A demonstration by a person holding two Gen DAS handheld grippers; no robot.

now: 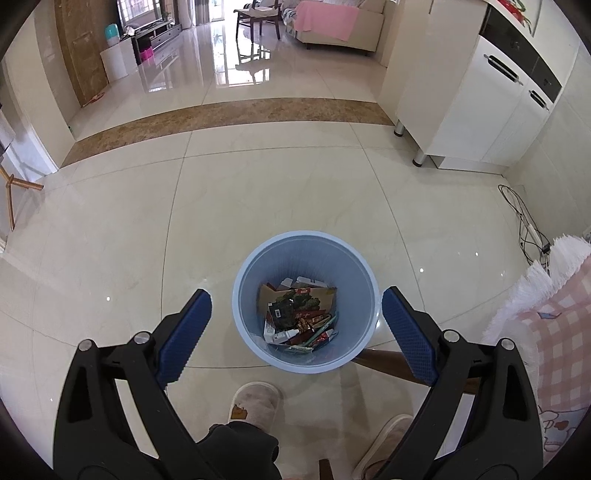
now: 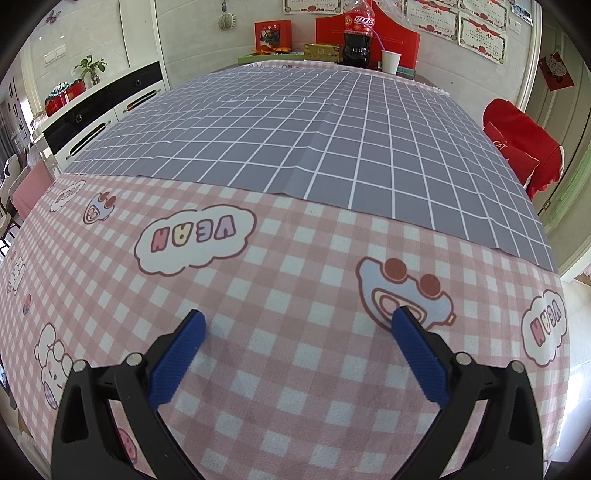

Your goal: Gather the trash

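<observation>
Two grippers, both with jaws spread wide and nothing between the pads.

Left gripper point(image 1: 296, 299): held above the floor point(image 1: 110, 240), looking down. Blue bin point(image 1: 251, 325) stands upright on the tiles, seen between the two pads. Trash point(image 1: 301, 317) lies at the bottom of the bin: flattened cartons, a brown card sheet, red and green wrappers, a white box. Bin is part filled; its walls show well above the pile. Below the bin, two slippers point(image 1: 255, 400) on the person's feet, the left one just beside the bin's near rim. A brown wooden piece point(image 1: 380, 360) touches or passes under the bin's right side; cannot tell which. Far right edge: fringe of the pink cloth point(image 1: 554, 325) hanging down. White cabinet point(image 1: 476, 107) on legs at upper right, cables point(image 1: 524, 225) on the floor beside the wall.

Right gripper point(image 2: 298, 317): held low over the table, above the pink cloth point(image 2: 295, 369), a checked one with cartoon prints. Beyond it, a grey grid cloth point(image 2: 295, 129) overlaps the pink one. At the table's far end: cola bottle point(image 2: 358, 35), white cup point(image 2: 390, 61) with a purple straw just right of it, red boxes point(image 2: 272, 33) behind. Red garment point(image 2: 521, 144) over a chair at right.
</observation>
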